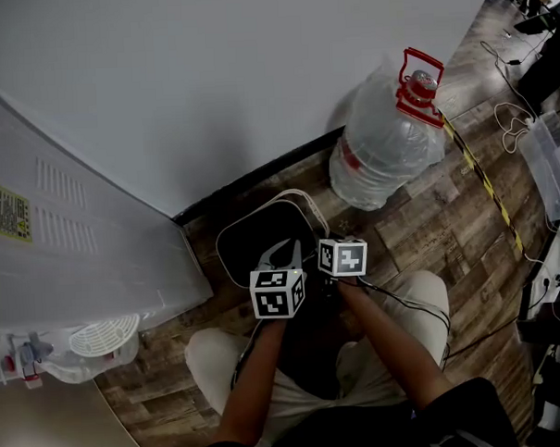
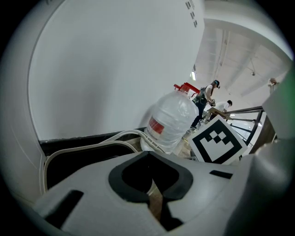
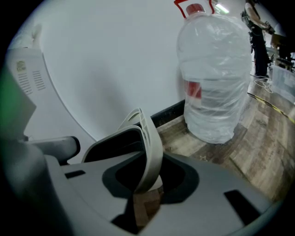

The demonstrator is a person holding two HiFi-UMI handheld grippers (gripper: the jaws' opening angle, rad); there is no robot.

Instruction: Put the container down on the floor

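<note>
A black container with a beige rim (image 1: 252,215) stands on the wood floor against the wall's dark skirting. My right gripper (image 1: 320,242) is at its right rim. In the right gripper view that rim (image 3: 150,138) runs down between the jaws of the right gripper (image 3: 151,159), which stand a little apart with dark space beside the rim. My left gripper (image 1: 286,250) hangs over the near side of the container. In the left gripper view the left gripper (image 2: 148,154) has its tips together with nothing seen between them, and the rim (image 2: 92,146) curves past beyond.
A large clear water jug (image 1: 388,144) with a red cap and handle stands on the floor to the right of the container. A white appliance (image 1: 67,236) fills the left. Cables (image 1: 512,124) and striped tape (image 1: 487,186) lie at right. The person's knees are just below the grippers.
</note>
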